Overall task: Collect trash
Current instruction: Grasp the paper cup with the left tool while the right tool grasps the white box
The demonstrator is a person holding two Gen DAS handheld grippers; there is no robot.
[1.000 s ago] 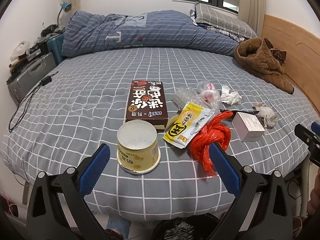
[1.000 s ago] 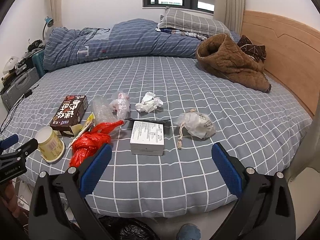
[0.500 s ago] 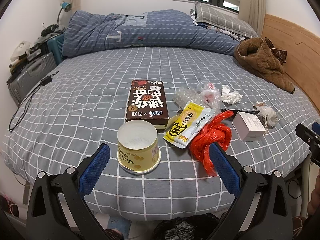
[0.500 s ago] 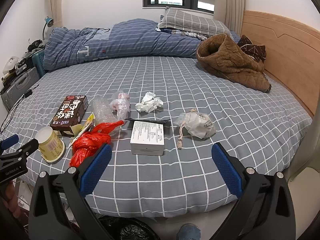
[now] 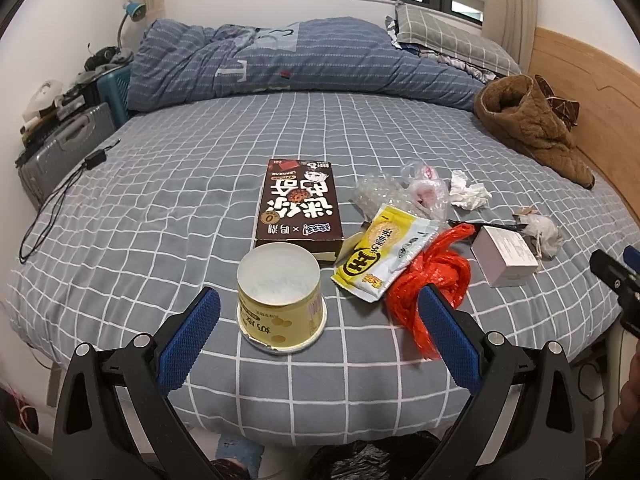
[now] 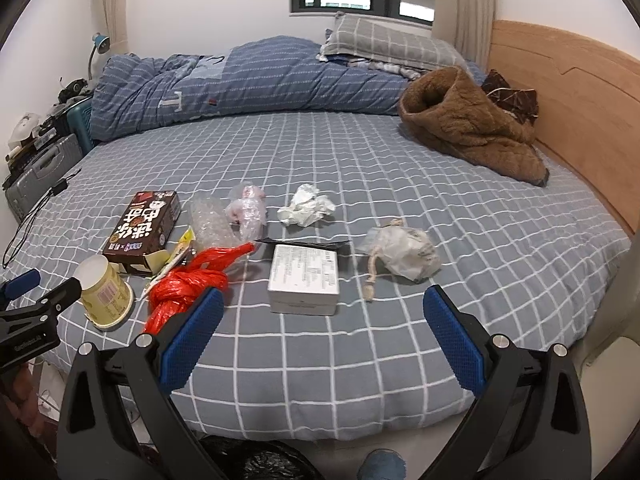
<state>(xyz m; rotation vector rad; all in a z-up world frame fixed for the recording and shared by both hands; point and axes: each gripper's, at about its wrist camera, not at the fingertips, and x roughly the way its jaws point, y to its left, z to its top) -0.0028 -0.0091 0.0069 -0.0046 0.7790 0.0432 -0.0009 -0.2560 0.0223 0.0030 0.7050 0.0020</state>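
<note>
Both your grippers, left gripper (image 5: 318, 322) and right gripper (image 6: 323, 320), are wide open and hold nothing. The trash lies on the bed (image 6: 400, 184) near its front edge: an upturned yellow cup (image 5: 280, 300), a red bag (image 5: 430, 280), a white box (image 6: 304, 278). Squeeze the cup hard and it may crush or roll off.

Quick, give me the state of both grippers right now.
Left gripper: open, holding nothing, hovering at the bed edge with the yellow cup between its fingers, untouched.
Right gripper: open, holding nothing, facing the white box.
</note>
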